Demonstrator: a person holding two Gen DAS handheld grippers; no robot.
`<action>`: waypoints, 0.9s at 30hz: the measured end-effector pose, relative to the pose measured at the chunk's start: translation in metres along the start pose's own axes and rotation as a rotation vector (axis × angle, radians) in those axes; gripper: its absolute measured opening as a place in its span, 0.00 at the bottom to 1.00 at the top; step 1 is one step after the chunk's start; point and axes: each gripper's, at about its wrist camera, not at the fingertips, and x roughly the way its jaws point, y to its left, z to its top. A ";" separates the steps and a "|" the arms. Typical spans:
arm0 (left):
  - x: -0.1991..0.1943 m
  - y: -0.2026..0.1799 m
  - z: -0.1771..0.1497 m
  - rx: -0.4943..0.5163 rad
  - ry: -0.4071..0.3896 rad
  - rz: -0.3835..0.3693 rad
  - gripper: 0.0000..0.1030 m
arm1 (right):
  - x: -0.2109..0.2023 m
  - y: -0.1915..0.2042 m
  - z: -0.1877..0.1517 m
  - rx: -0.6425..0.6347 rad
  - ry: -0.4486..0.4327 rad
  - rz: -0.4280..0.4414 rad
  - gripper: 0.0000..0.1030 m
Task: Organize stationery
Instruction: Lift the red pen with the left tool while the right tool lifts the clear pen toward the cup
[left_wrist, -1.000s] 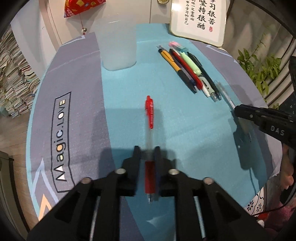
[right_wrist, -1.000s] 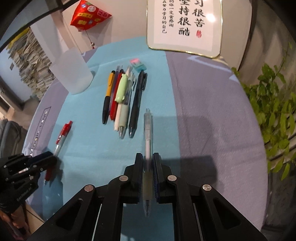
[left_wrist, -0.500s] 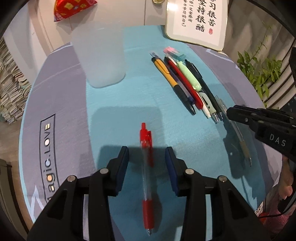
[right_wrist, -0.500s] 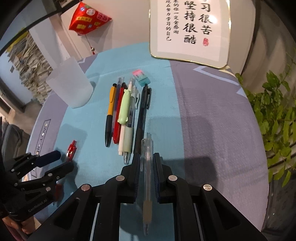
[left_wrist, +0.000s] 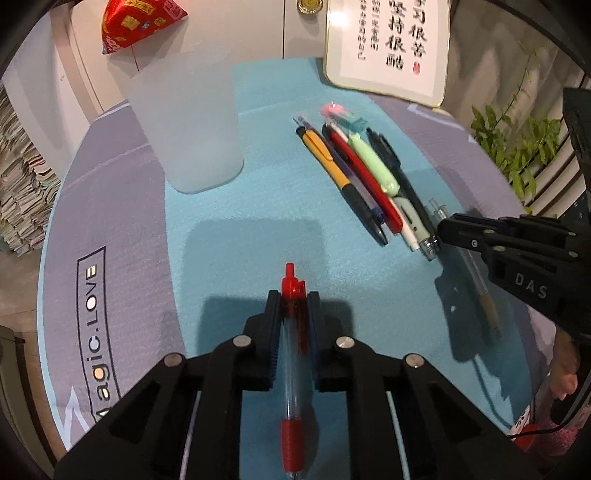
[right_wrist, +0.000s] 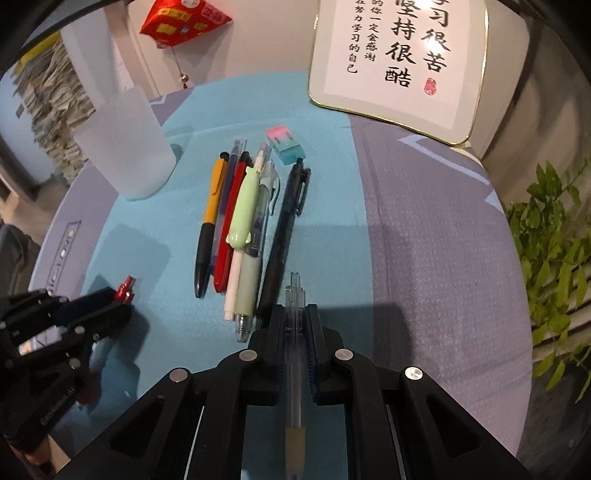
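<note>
My two tools each hold a pen over the bench.
Left tool (left_wrist: 292, 325) is closing on the red pen (left_wrist: 293, 373); right tool (right_wrist: 295, 332) clamps the clear pen (right_wrist: 294, 354). Lift both level toward the frosted cup (left_wrist: 192, 125).

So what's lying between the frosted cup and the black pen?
In the right wrist view, five pens side by side lie between the frosted cup and the black pen.

A round table (left_wrist: 122, 206) wears a teal-and-grey cloth; on it stand a frosted cup (left_wrist: 192, 122) and a framed calligraphy sign (right_wrist: 399, 55); a row of pens (right_wrist: 240, 221) lies beside an eraser (right_wrist: 286, 144).
</note>
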 end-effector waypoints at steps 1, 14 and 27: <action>-0.004 0.001 0.000 -0.003 -0.012 -0.001 0.11 | -0.004 -0.002 0.000 0.008 -0.010 0.011 0.11; -0.084 0.001 -0.008 -0.008 -0.198 0.005 0.11 | -0.080 0.010 -0.006 0.012 -0.174 0.047 0.11; -0.135 0.003 -0.004 -0.005 -0.335 0.031 0.11 | -0.138 0.035 -0.010 -0.013 -0.334 0.096 0.11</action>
